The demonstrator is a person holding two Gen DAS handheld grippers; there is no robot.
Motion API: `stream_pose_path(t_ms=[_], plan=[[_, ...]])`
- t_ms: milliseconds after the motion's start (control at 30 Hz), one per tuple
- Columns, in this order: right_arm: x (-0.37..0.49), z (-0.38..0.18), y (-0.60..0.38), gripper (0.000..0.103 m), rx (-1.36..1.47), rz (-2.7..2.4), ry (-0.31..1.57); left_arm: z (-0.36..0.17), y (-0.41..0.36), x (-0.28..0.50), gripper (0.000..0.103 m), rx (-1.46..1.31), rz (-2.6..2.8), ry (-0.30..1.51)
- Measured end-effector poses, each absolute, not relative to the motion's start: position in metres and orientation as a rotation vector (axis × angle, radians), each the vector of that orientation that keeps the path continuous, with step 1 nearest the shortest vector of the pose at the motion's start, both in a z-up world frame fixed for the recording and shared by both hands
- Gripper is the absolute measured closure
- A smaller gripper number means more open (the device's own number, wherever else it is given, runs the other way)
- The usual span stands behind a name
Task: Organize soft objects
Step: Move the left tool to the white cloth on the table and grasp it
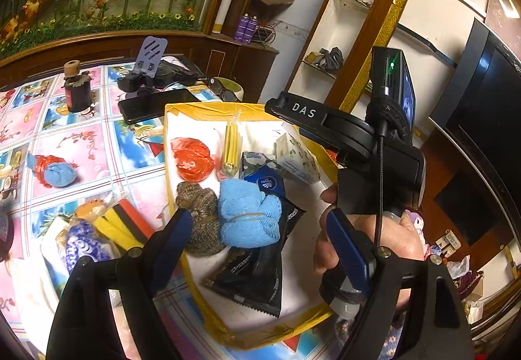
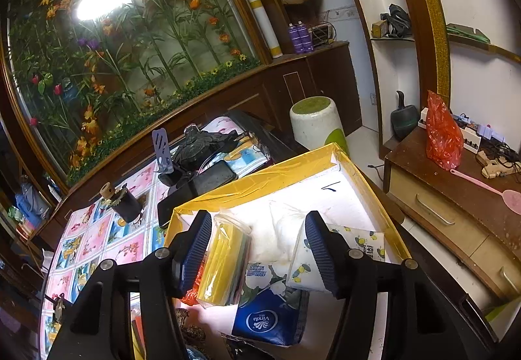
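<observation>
Both my grippers, left (image 1: 257, 239) and right (image 2: 257, 249), gape empty over the yellow-rimmed box (image 1: 208, 107).
Blue towel roll (image 1: 249, 216) sits free between left fingers; open floor at 1 o'clock.

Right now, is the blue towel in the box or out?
In. The blue towel lies inside the yellow-edged box, beside the brown cloth.

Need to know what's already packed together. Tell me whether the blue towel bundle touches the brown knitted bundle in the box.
Touching. In the left wrist view the blue towel bundle presses against the brown knitted bundle, with no gap between them.
</observation>
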State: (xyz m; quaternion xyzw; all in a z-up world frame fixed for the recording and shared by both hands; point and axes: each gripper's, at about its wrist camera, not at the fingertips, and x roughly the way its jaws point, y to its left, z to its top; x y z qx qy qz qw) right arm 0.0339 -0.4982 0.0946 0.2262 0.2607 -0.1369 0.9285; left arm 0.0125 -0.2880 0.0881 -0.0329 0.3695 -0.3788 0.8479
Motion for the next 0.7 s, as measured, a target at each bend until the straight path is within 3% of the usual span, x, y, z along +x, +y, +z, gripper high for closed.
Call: stream_pose_path(t_ms=[700], plan=[[0.031,0.096,-0.493,0.039,0.439,-0.258,0.515,0.073,-0.137,0.018,0.019,-0.137,-0.531,0.792]])
